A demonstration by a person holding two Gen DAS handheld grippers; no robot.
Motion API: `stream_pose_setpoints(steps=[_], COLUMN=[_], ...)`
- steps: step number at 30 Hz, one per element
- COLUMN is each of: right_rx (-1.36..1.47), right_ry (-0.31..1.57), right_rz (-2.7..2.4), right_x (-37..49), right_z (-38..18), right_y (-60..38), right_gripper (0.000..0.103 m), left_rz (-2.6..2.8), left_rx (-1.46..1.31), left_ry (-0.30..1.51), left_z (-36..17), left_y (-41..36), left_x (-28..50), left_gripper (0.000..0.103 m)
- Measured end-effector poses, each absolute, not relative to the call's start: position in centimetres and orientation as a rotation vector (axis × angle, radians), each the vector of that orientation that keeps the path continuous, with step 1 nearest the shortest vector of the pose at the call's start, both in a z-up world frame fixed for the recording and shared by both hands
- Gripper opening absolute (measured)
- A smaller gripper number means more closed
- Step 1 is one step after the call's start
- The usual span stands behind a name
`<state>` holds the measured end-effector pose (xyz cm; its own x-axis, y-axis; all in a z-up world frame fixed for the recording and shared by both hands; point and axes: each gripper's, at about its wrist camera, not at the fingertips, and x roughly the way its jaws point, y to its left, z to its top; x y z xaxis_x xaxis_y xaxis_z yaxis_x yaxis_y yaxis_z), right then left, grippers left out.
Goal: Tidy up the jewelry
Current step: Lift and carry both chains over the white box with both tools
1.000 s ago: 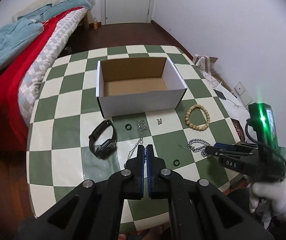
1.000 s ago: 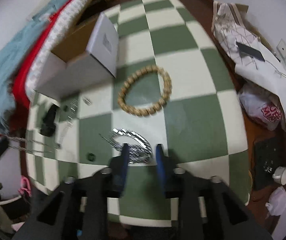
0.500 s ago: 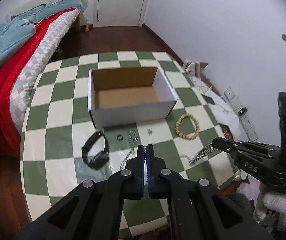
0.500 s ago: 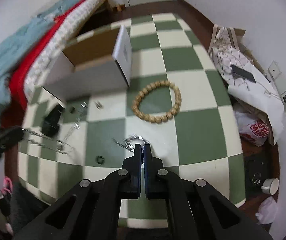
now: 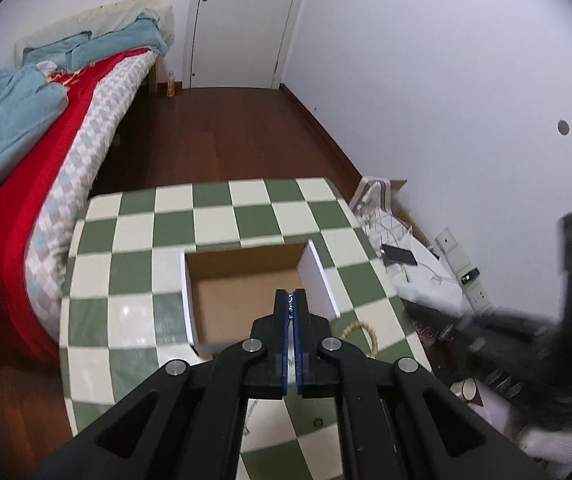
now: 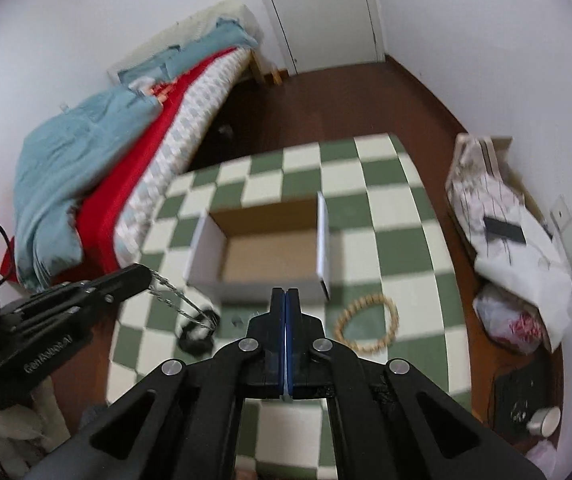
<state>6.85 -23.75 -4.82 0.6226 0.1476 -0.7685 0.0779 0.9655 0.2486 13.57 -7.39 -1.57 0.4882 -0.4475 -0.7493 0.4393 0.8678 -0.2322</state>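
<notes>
The silver chain hangs in the air from the tip of the left gripper. In the right wrist view it slants down towards 4 o'clock from that tip, and its lower end is bunched just above the black watch on the table. The left tongs are clenched on 1 end of the chain. The right gripper has its blue pads pressed flat together; no link shows between them, so I cannot tell whether it pinches anything thin.

I judge the chain to be light, limp and slippery. It will sag, swing and pile up wherever it lands, and fine links can slide out of smooth pads or snag on the watch strap. Pinching a few links near 1 end, as here, lets the rest trail below. That trailing length has to clear the wall before the tongs let go.

The open cardboard box sits at 12 o'clock from the right gripper's tips, and the floor visible inside it is bare. The left wrist view looks straight down into it past that gripper's closed pads. The wooden bead bracelet lies flat at 4 o'clock from the right tips, near the box's front corner. It is a stiffer loop, best taken across 1 side of the ring. The watch lies at 8 o'clock.
</notes>
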Motion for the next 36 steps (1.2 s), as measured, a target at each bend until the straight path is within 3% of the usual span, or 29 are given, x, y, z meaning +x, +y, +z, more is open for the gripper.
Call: stream_pose_setpoints(steps=[4,6,7,8,10,13,14,15,17,26,33,36], right_rx=[0.344,0.309,0.300,0.300,0.302,0.314,0.272,0.246,0.227,0.284,0.238,0.232], right_ry=[1.011,1.127,1.175,1.210,1.285,1.349,1.289,1.292,1.287,1.075,0.948,0.941], right_rz=[0.101,0.071,0.054,0.039,-0.011,-0.064,-0.071,-0.057,-0.062,0.006,0.063,0.057], right_x=[9.2,9.7,9.8,9.8,9.5,8.7,8.1,8.0,7.8,8.1,12.4,15.0], right_z=[-6.7,-10.7,-12.6,-14.4,-18.7,-22.9,-22.7,-23.0,-22.8,-13.9,-5.7,-4.9], right_y=[-24.3,-24.4,-24.4,-24.4,-24.9,-25.4,-24.9,-24.4,-23.8,-23.7,-22.5,-22.4], right_gripper=[0.000,0.004,0.016,0.035,0.040,0.039,0.032,0.017,0.006,0.003,0.003,0.003], left_rz=[-0.546,-0.548,-0.549,-0.550,-0.547,-0.542,-0.538,-0.537,-0.535,-0.547,-0.562,-0.569], left_rx=[0.009,0.021,0.023,0.024,0.029,0.025,0.021,0.016,0.007,-0.022,-0.033,-0.051], left_ry=[0.912,0.923,0.932,0.938,0.950,0.962,0.965,0.968,0.966,0.947,0.953,0.984], left_z=[-1.5,-2.1,-2.5,-2.7,-3.4,-4.0,-4.2,-4.3,-4.2,-3.0,-2.5,-3.4], left_y=[-7.7,-7.8,-7.8,-7.9,-7.9,-7.7,-7.5,-7.4,-7.2,-6.9,-7.7,-7.9], left_x=[14.3,14.5,14.6,14.7,14.7,14.9,15.1,15.1,15.2,16.8,20.0,21.8], left_gripper=[0.000,0.000,0.000,0.000,0.000,0.000,0.000,0.000,0.000,0.000,0.000,0.000])
